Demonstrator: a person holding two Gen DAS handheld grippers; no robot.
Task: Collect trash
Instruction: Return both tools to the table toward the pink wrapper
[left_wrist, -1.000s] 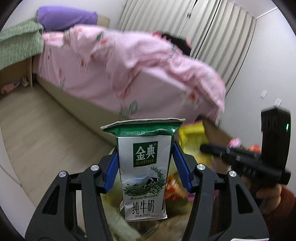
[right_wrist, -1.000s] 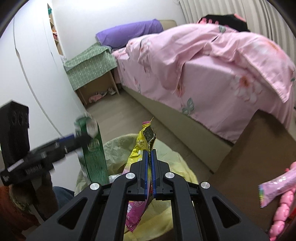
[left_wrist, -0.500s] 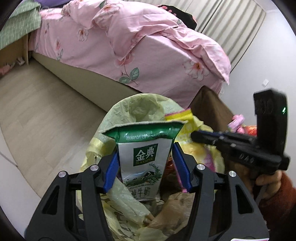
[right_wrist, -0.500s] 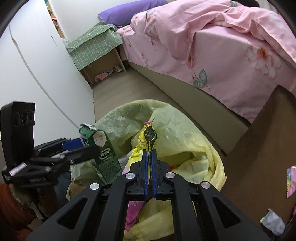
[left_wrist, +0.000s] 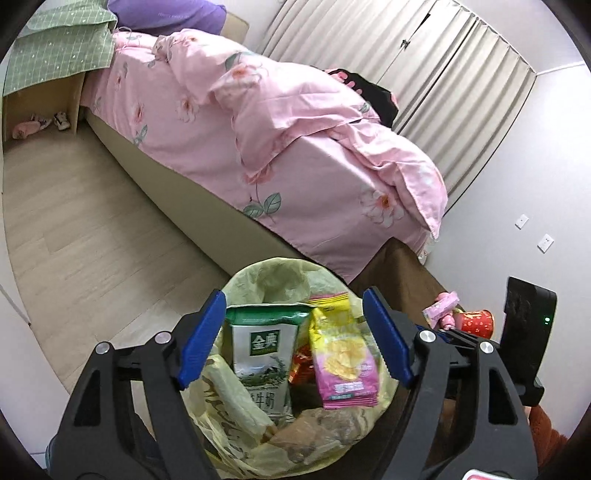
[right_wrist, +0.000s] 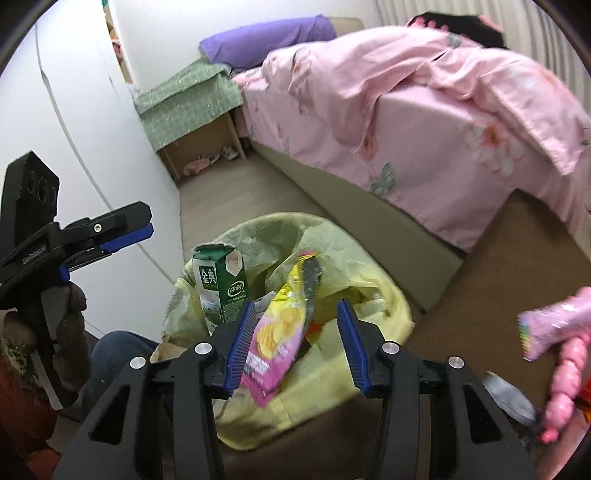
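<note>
Both grippers are letting go over the yellow trash bag (left_wrist: 280, 280). The left gripper (left_wrist: 295, 339) jaws are opening and the milk carton (left_wrist: 263, 354), held a moment ago, is dropping inside. The right gripper (right_wrist: 295, 343) jaws are opening too, and the chip bag (right_wrist: 280, 332) is falling into the bag, so both are collected.

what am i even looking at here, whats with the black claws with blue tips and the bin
No robot here: a person holds a black two-finger gripper in each hand, each with a wide-angle camera looking along its blue-padded fingers. One picture looks from the left gripper, the other from the right gripper.

Both hang over a bin lined with a yellow plastic bag. Their jaws are opening, and neither grips anything: the green-and-white milk carton and the yellow-and-pink chip packet lie loose in the bag. Behind is a bed with a pink floral quilt.
</note>
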